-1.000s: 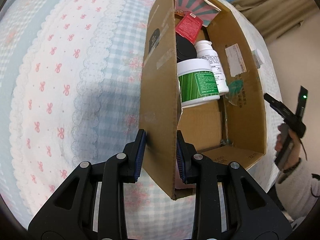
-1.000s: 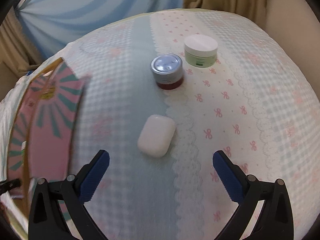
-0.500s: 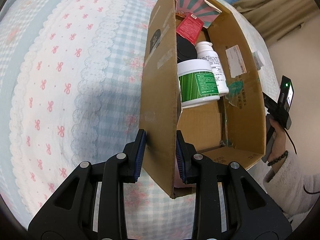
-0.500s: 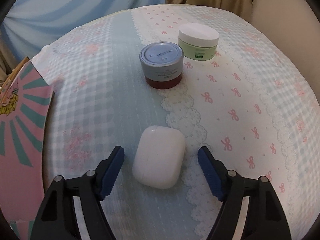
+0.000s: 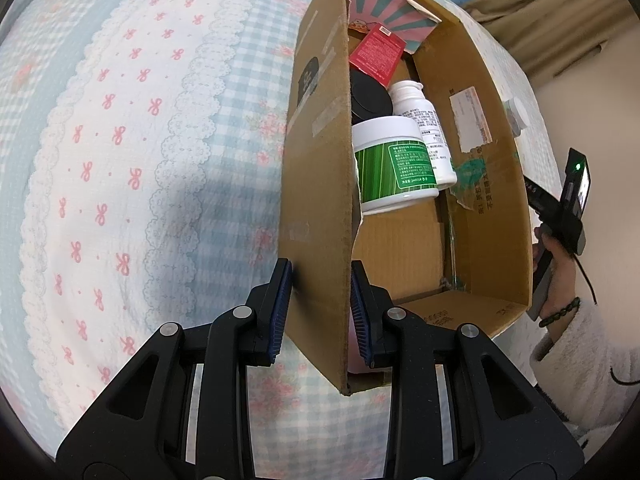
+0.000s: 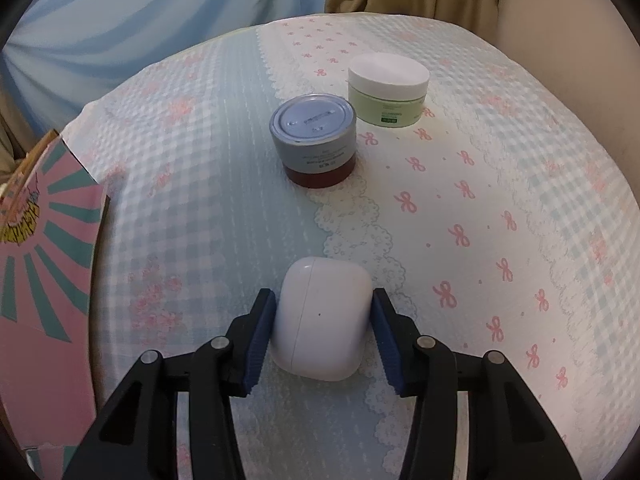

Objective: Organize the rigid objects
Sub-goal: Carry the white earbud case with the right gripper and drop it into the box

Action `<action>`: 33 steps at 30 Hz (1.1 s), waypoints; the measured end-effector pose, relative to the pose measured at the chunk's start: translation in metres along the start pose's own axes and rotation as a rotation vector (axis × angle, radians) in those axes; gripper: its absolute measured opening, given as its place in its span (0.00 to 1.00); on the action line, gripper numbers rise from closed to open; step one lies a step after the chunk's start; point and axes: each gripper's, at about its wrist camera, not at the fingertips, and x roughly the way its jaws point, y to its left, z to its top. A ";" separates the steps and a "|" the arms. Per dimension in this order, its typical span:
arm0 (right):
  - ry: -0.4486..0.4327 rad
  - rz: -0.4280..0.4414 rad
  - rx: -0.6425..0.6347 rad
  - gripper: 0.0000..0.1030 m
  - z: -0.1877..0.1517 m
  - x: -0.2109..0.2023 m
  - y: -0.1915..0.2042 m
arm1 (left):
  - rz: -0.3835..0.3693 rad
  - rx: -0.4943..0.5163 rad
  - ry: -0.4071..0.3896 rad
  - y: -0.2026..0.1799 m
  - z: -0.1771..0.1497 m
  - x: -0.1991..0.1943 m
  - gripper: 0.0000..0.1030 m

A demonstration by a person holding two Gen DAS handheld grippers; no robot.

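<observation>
While the left gripper is staying clenched on the cardboard box wall, steadying it on the bed, the right gripper, fingers just closing in, is grasping the white case on the bedspread, readying it for boxing.

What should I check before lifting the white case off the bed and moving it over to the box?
1. Right gripper around the white case: ok. The jaws have just been closing and both pads meet its sides.
2. Case centred between the pads: ok.
3. Left gripper clamped on the cardboard box wall: ok.
4. Free space in the box: ok, bare floor shows in front of the green tub.
5. Blue-lidded jar and pale green jar clear of the case: ok, both stand apart beyond it.
6. Grip firm enough to lift: cannot tell.
</observation>
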 end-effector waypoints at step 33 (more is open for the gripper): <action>0.141 0.362 -0.027 0.43 -0.017 -0.180 0.152 | -0.063 0.102 0.096 0.002 0.003 -0.008 0.25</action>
